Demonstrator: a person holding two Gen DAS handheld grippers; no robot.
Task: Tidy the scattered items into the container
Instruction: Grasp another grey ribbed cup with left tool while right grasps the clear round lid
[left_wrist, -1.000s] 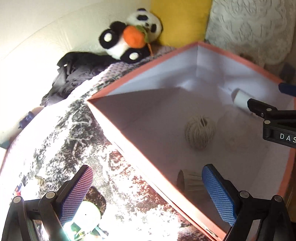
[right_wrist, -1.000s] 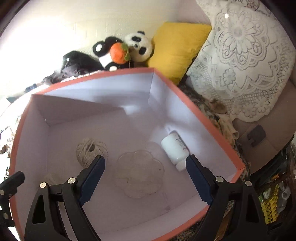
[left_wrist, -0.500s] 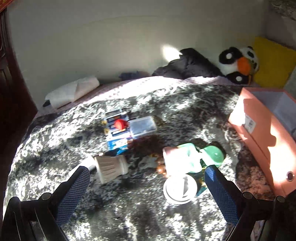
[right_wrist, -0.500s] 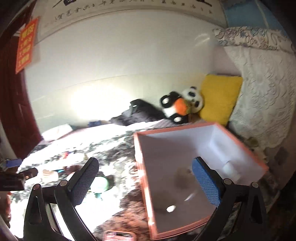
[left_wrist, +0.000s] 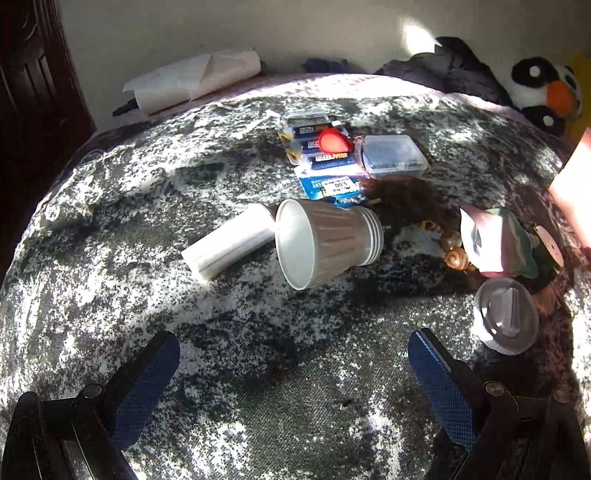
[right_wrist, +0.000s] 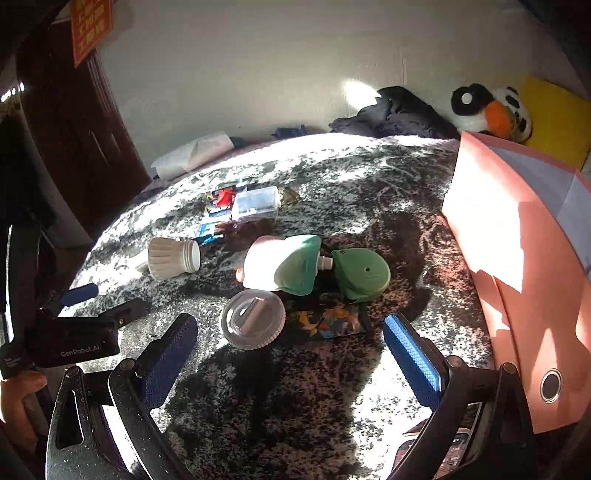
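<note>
One bed (right_wrist: 332, 387), one pink container (right_wrist: 517, 258) at its right edge; scattered beside it: one pouch (right_wrist: 280, 264), one ribbed cup (left_wrist: 325, 240), one round lid (right_wrist: 253, 319), one clear case (left_wrist: 393, 157). Left gripper (left_wrist: 293, 373) and right gripper (right_wrist: 290, 349): jaws spread wide, holding nothing, touching nothing.

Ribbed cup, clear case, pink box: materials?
Ribbed cup: looks like matte beige plastic; moulded flutes, stepped base, dull sheen. Could be coated paper.
Clear case: transparent hard plastic; dark contents show through, glossy highlights on the edges.
Pink box: probably cardboard; flat matte panels, crisp fold lines, white lining, metal eyelet low on the side.
</note>
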